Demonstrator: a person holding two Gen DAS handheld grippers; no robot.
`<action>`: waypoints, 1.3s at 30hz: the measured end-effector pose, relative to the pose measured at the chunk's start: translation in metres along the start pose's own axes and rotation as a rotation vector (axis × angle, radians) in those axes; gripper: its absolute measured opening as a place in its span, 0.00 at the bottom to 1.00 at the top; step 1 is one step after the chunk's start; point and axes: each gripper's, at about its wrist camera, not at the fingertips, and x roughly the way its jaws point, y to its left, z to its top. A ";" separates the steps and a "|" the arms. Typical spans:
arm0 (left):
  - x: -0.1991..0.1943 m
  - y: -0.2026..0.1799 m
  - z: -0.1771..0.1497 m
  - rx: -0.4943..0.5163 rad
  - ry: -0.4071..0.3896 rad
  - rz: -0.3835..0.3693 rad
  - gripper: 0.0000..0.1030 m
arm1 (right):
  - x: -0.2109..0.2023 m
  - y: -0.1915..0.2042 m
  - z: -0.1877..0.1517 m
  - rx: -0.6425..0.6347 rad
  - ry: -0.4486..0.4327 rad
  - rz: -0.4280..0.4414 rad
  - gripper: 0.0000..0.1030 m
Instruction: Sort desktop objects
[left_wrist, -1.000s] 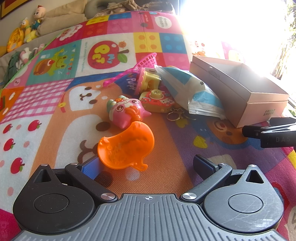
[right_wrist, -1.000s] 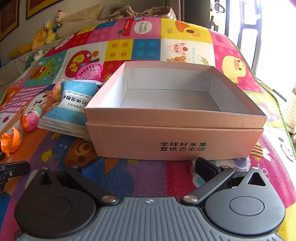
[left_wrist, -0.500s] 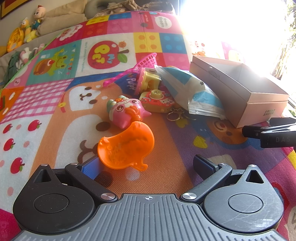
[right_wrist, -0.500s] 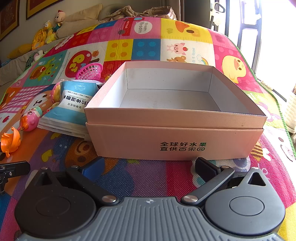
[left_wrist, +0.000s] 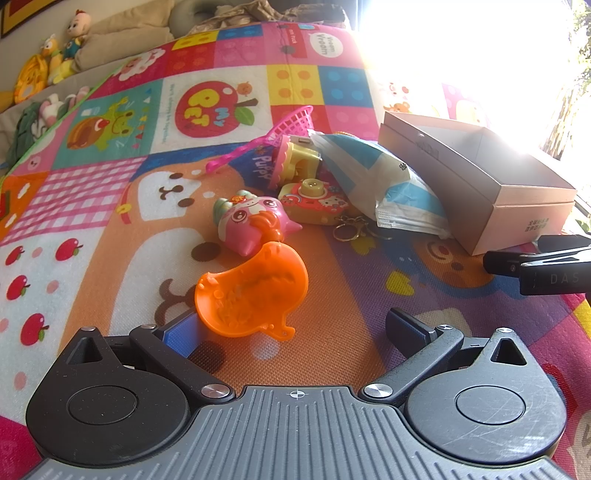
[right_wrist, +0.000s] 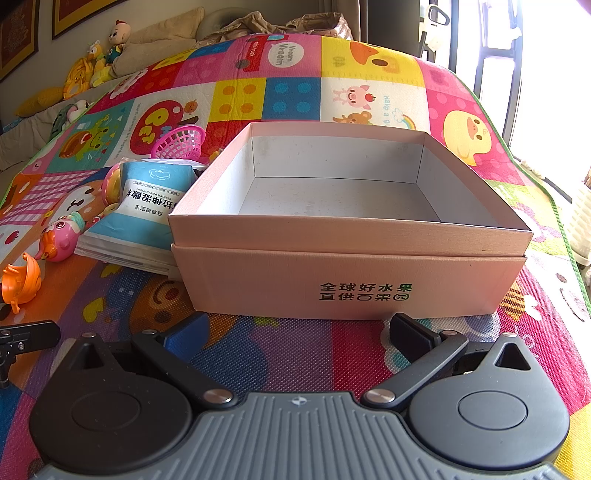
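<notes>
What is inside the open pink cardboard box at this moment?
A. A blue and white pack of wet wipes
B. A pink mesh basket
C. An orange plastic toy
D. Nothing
D: in the right wrist view the open pink cardboard box shows only its bare grey floor, while the orange plastic toy, the blue and white pack of wet wipes and the pink mesh basket all lie outside it on the mat.
</notes>
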 end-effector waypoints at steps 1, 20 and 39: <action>0.000 0.000 0.000 0.000 0.000 0.000 1.00 | 0.000 0.000 0.000 0.000 0.000 0.000 1.00; 0.001 -0.004 0.002 0.013 0.007 0.014 1.00 | 0.000 0.000 0.000 0.000 0.000 0.000 1.00; -0.004 0.001 0.003 0.010 -0.001 0.070 1.00 | -0.016 0.004 -0.006 0.054 0.132 -0.057 1.00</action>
